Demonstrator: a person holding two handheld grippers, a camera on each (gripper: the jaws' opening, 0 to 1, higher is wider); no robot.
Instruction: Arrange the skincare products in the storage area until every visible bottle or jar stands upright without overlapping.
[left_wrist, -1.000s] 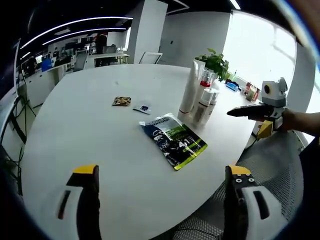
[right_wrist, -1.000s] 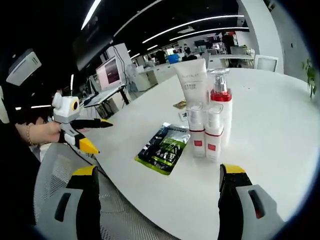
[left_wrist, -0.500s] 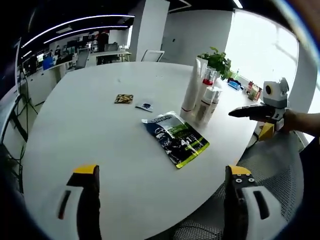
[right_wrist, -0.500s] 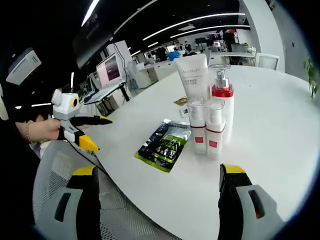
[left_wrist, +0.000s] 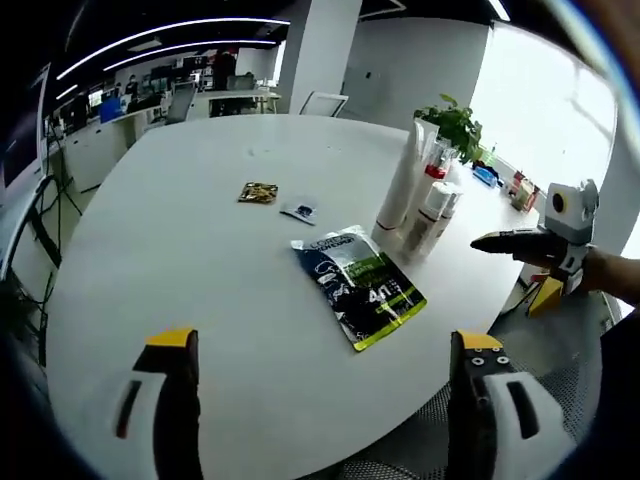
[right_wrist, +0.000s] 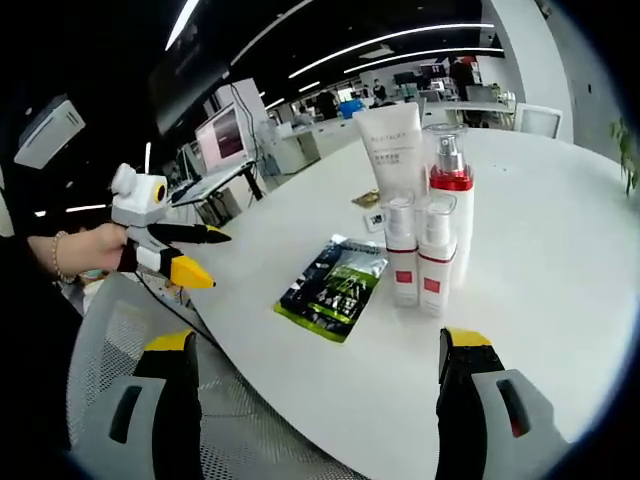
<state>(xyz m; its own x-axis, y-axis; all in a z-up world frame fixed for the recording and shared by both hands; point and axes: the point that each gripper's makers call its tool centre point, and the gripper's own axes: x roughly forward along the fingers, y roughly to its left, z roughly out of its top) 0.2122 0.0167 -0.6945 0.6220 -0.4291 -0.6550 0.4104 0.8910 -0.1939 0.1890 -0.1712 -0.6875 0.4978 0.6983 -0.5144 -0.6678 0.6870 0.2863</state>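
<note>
Left gripper view looked out over the round white counter (left_wrist: 180, 250), its near edge curving just ahead of the left hand-held gripper (left_wrist: 325, 345), whose jaws stood spread wide with nothing between them. A broad stretch of bare counter lay ahead and to the left of those jaws. Straight ahead of them a dark and green sachet (left_wrist: 358, 285) lay flat, and beyond it two small packets (left_wrist: 258, 192) rested apart from each other. Ahead and to the right, the skincare bottles (left_wrist: 428, 210) stood upright in a tight cluster close to the counter's right edge; from this side they hid one another and I could not count them. A potted plant (left_wrist: 457, 120) rose behind them. The right hand-held gripper (left_wrist: 505, 241) hung off the counter's edge, just right of the bottles; I could not tell how its jaws stood there.

In the right gripper view the right hand-held gripper (right_wrist: 312, 345) showed its jaws wide apart and empty, over a mesh chair (right_wrist: 110, 340). Ahead stood a white tube (right_wrist: 392, 150), a red-collared pump bottle (right_wrist: 450, 195) and two small red-banded bottles (right_wrist: 420, 265), all upright and touching or nearly so. The sachet (right_wrist: 335, 287) lay left of them, near the edge. Labels were too small to read.
</note>
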